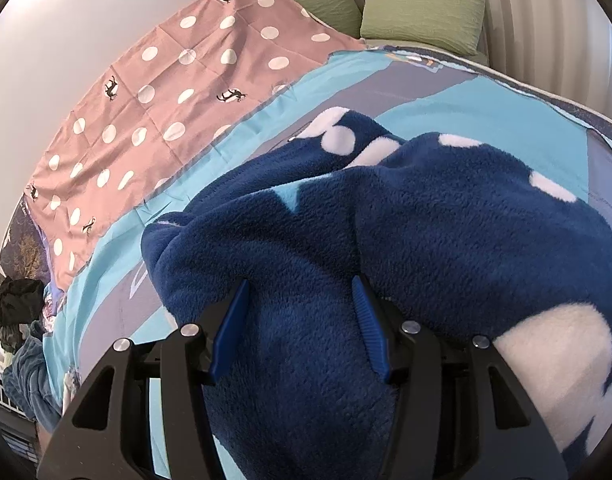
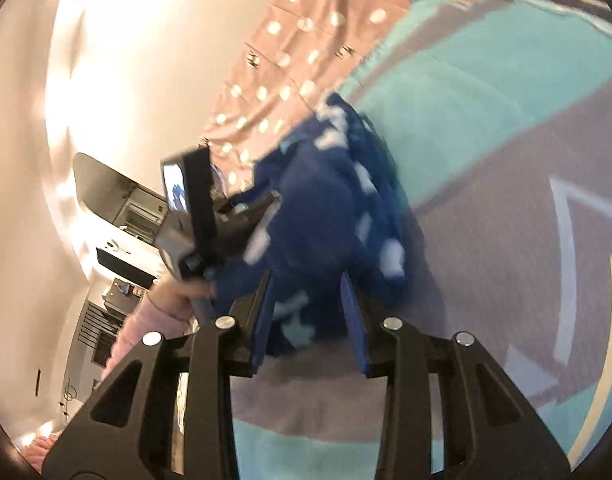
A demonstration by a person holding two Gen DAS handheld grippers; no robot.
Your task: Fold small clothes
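Left wrist view, left gripper (image 1: 300,292) fingers spread, navy fleece garment with white patches (image 1: 386,220) bunched between them, no legible writing, right gripper (image 2: 308,286) fingers parted around same fleece, turquoise-grey bedspread (image 2: 486,128) beyond.

The fleece garment (image 1: 386,220) lies on the bedspread (image 1: 426,92), pillows (image 1: 422,16) behind it.

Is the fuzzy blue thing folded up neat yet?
No. The blue fleece garment lies bunched in lumpy heaps on the bedspread, not flat or squared.
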